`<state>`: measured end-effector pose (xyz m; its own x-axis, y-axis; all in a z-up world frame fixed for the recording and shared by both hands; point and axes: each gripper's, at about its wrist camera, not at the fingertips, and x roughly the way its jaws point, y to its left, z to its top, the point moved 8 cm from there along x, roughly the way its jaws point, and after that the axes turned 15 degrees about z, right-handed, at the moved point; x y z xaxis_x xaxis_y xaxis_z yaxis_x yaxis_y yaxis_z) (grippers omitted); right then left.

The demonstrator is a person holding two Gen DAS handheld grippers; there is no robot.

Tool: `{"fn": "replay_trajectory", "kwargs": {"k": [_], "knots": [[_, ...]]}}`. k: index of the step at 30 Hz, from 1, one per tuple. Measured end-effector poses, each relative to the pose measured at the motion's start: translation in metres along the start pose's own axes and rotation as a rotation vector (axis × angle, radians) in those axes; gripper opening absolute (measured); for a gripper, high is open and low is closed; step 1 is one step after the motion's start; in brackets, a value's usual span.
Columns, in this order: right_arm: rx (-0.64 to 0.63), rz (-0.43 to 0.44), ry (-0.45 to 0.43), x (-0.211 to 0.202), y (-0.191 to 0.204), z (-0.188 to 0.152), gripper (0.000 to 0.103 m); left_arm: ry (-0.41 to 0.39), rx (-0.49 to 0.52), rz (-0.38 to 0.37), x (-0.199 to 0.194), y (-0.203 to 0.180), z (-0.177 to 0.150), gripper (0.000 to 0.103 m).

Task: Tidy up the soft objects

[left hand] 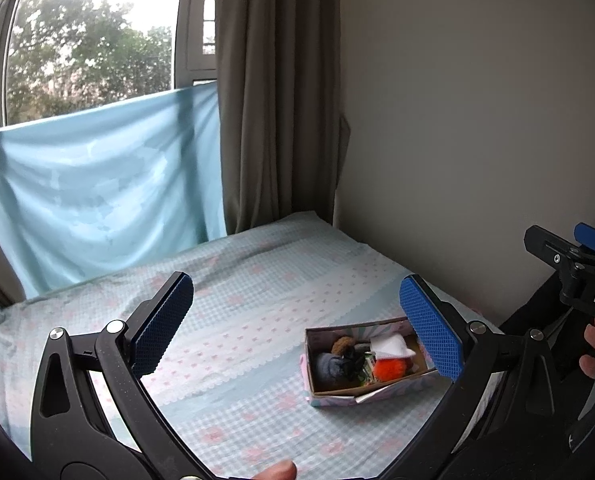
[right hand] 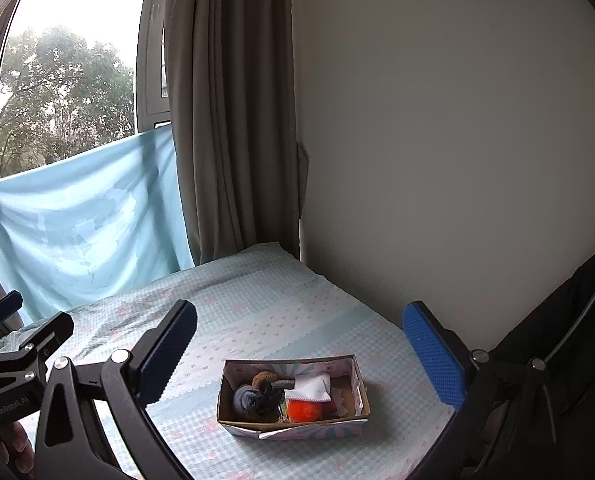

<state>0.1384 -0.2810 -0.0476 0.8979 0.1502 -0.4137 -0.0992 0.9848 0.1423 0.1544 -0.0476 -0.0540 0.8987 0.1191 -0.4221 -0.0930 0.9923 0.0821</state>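
Note:
A small cardboard box (left hand: 377, 392) with a pastel patterned outside sits on the bed; it also shows in the right wrist view (right hand: 293, 428). Inside lie a white folded cloth (right hand: 313, 387), an orange fluffy ball (right hand: 304, 409), a grey-blue rolled sock (right hand: 246, 400), a black piece and a brown pom-pom (right hand: 264, 378). My left gripper (left hand: 297, 320) is open and empty, held above the bed, left of the box. My right gripper (right hand: 301, 344) is open and empty, held above and behind the box. The right gripper's body shows at the left wrist view's right edge (left hand: 577, 276).
The bed (right hand: 257, 312) has a light blue checked sheet with pink marks. A plain wall (right hand: 437, 140) bounds it on the right. A grey curtain (right hand: 225, 120), a hung blue cloth (right hand: 85, 220) and a window stand behind the bed.

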Motion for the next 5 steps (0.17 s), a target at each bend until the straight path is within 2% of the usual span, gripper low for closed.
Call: {"fn": "replay_trajectory", "kwargs": {"k": [5], "knots": [[0.001, -0.008, 0.011, 0.0014, -0.0034, -0.0028, 0.103, -0.005, -0.006, 0.007, 0.0027, 0.0009, -0.0016, 0.103]]}}
